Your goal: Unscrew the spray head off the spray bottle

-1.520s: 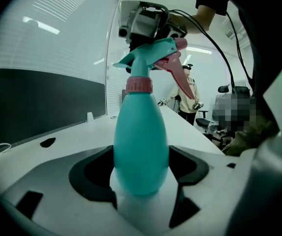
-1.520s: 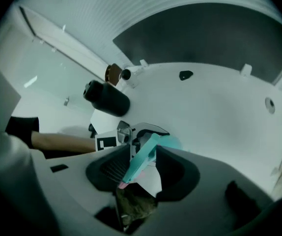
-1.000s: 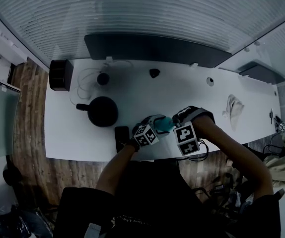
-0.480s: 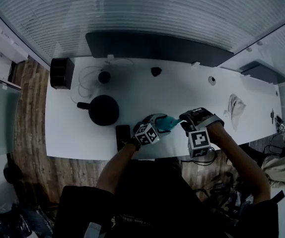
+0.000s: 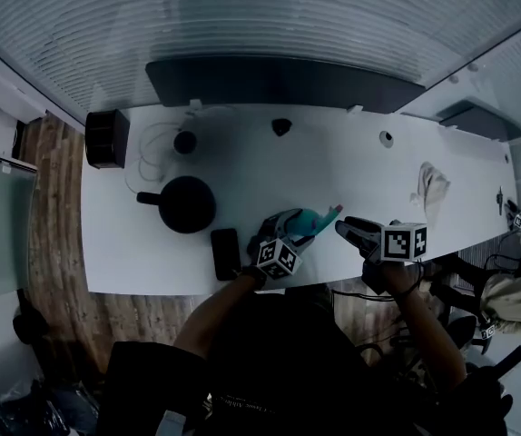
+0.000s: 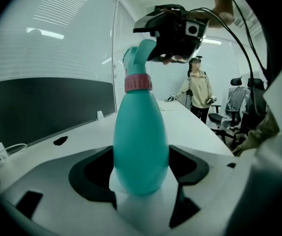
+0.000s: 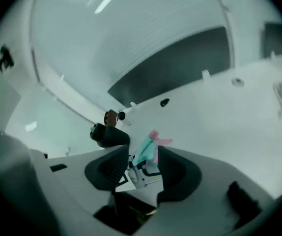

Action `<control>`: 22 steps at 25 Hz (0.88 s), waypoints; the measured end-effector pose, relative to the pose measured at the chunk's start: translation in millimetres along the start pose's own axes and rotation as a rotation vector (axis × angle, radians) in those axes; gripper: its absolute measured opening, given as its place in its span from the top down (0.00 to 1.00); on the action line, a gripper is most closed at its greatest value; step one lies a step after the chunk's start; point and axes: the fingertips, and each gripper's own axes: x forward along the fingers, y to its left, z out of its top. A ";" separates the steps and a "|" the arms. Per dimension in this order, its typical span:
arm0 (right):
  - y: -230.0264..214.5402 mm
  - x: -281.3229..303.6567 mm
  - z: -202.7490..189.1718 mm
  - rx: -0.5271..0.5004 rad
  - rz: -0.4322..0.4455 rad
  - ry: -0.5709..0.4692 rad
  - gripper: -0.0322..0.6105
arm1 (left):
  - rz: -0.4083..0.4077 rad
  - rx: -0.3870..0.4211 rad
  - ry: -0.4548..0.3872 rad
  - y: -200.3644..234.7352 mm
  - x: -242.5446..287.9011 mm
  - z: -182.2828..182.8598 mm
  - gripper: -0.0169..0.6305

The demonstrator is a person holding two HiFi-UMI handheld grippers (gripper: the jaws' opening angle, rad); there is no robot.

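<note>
A teal spray bottle (image 5: 308, 219) with a pink collar (image 6: 138, 82) and teal spray head (image 6: 139, 54) is near the table's front edge. My left gripper (image 5: 287, 229) is shut on the bottle's body (image 6: 141, 146), with a jaw on either side of its lower part. My right gripper (image 5: 350, 228) is just right of the nozzle and clear of it. Its jaws have just been opening, and nothing is between the pads. In the right gripper view the bottle (image 7: 147, 152) appears a short way beyond the open right gripper (image 7: 142, 163). The right gripper (image 6: 175, 31) also hovers beside the spray head in the left gripper view.
On the white table (image 5: 351, 171) are a round black pot (image 5: 186, 203), a black phone (image 5: 225, 252), a black box (image 5: 108, 138) with a white cable (image 5: 156, 143), and a crumpled cloth (image 5: 430, 189). A dark panel (image 5: 279, 84) lines the far edge. A person (image 6: 198, 88) stands by office chairs (image 6: 239, 102).
My right gripper has let go of the spray head, opened and drawn away to the right. The left gripper still holds the bottle, tilted a little more.
</note>
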 end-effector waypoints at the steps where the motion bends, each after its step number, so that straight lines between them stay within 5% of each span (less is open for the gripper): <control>1: -3.1 2.8 -7.0 0.130 0.043 -0.013 0.67 | 0.009 0.021 0.013 -0.2 0.4 0.2 0.43; 5: -16.6 13.5 -22.8 0.507 0.164 -0.053 0.60 | 0.019 0.167 0.075 -11.2 7.9 2.2 0.43; 9: -18.8 17.5 -31.2 0.544 0.137 -0.003 0.58 | -0.009 0.199 0.110 -19.1 11.9 6.2 0.43; 13: -26.9 25.5 -33.3 0.274 0.010 0.106 0.60 | -0.029 0.181 0.114 -21.9 11.0 7.6 0.43; 16: -17.6 29.8 -29.6 0.065 -0.035 0.205 0.73 | -0.043 0.144 0.110 -20.0 11.8 7.3 0.43; 22: -8.1 39.4 -30.0 -0.457 -0.171 0.482 0.78 | -0.090 0.088 0.089 -20.0 13.8 3.1 0.43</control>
